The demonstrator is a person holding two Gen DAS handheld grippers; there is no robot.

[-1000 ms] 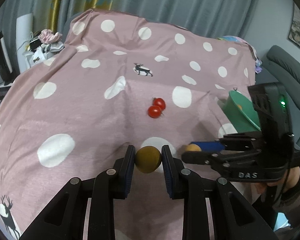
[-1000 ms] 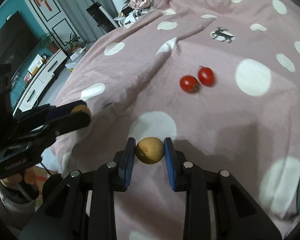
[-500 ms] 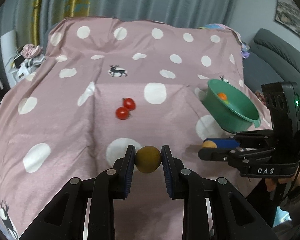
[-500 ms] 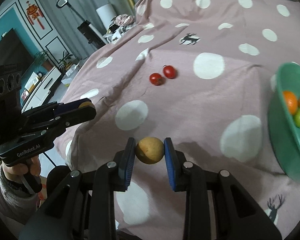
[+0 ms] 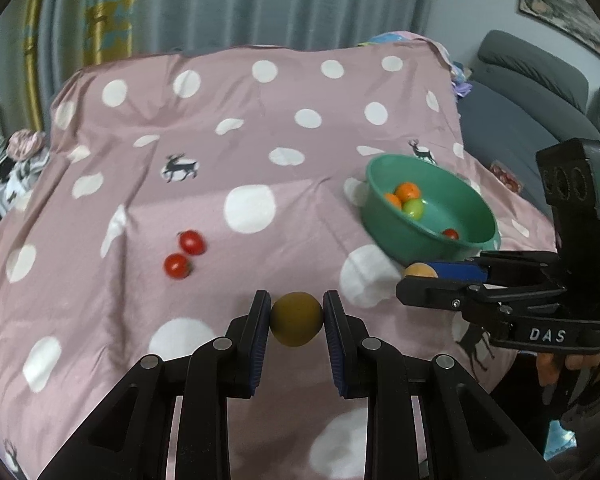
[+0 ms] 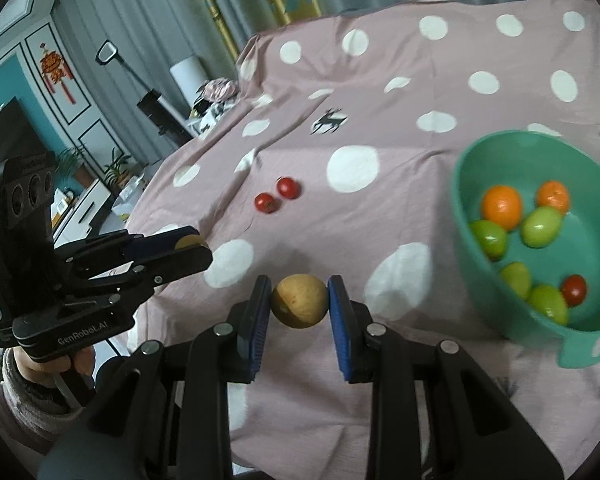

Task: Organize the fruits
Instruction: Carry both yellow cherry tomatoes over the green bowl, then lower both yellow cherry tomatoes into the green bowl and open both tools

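My left gripper (image 5: pixel 296 318) is shut on a brownish-yellow round fruit (image 5: pixel 296 319), held above the cloth. My right gripper (image 6: pixel 299 301) is shut on a tan round fruit (image 6: pixel 299 300); it also shows in the left wrist view (image 5: pixel 420 271), just in front of the green bowl (image 5: pixel 404 232). The bowl (image 6: pixel 464 216) holds oranges (image 6: pixel 502 207), green fruits (image 6: pixel 541 221) and a cherry tomato (image 6: pixel 573 289). Two cherry tomatoes (image 5: pixel 185 254) lie loose on the cloth left of the bowl; they also show in the right wrist view (image 6: pixel 278 195).
A pink polka-dot cloth (image 5: pixel 260 152) covers the table. A grey sofa (image 5: pixel 532 92) stands to the right and curtains (image 5: pixel 260 4) hang behind. A TV (image 6: pixel 8 128) and cabinet stand to the left of the table.
Both grippers have swung right with their fruits still gripped. The green bowl has come fully into both views and stands closer to the right gripper.
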